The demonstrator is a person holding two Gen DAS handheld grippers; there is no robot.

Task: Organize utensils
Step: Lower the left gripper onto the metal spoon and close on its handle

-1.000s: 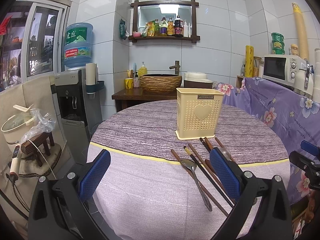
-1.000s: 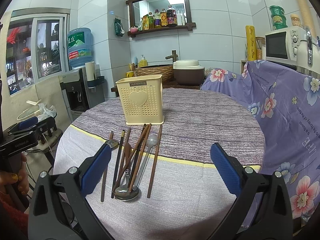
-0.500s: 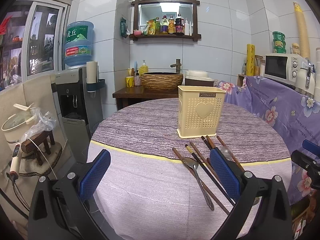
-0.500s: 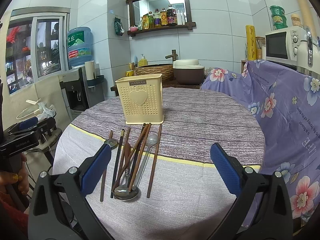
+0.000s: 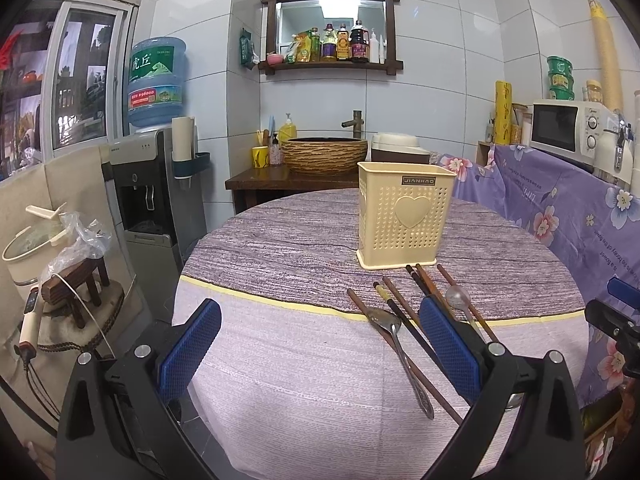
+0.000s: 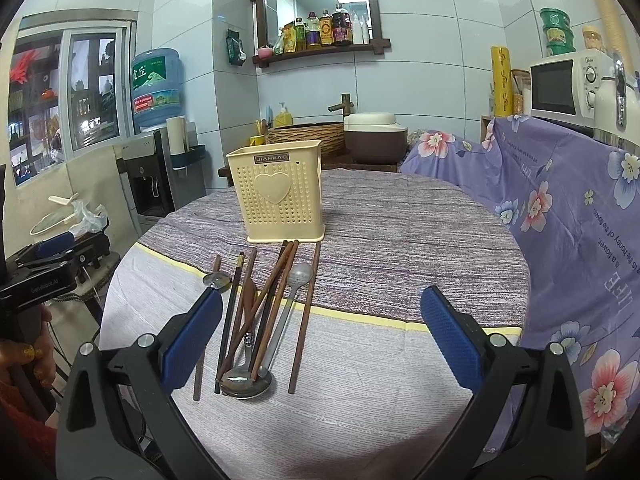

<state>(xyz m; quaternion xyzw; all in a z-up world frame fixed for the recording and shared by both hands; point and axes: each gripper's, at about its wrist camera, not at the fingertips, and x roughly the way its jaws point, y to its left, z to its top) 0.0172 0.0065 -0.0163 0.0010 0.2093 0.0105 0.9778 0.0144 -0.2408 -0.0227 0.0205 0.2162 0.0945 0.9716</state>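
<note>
Cream holder [image 6: 275, 191]: a perforated plastic box with a raised heart, standing upright on the round table [image 6: 420, 240], on the darker striped part of the cloth.
Utensils [image 6: 260, 312]: lying loose on the cloth just in front of the holder, fanning out toward the near edge and crossing the yellow stripe.
Chopsticks [image 6: 305, 320]: several dark and brown sticks are lying side by side and partly crossed; one brown stick is lying apart on the right of the pile.
Spoons [image 6: 245, 385]: two steel bowls are resting together at the near end of the pile; a third spoon [image 6: 299, 274] is pointing its bowl toward the holder; a fourth [image 6: 216, 280] is lying at the left.
Left gripper [image 5: 320, 344]: hovering above the near table edge, blue pads [image 5: 188, 348] spread wide, gripping nothing; its right pad is overlapping the chopsticks in view.
Right gripper [image 6: 320, 336]: hovering above the near cloth, blue pads [image 6: 450, 338] spread wide and empty, the pile lying toward its left pad.
Left hand [image 6: 38, 360]: partly showing at the edge of the right view, gripping the left gripper's handle.
</note>
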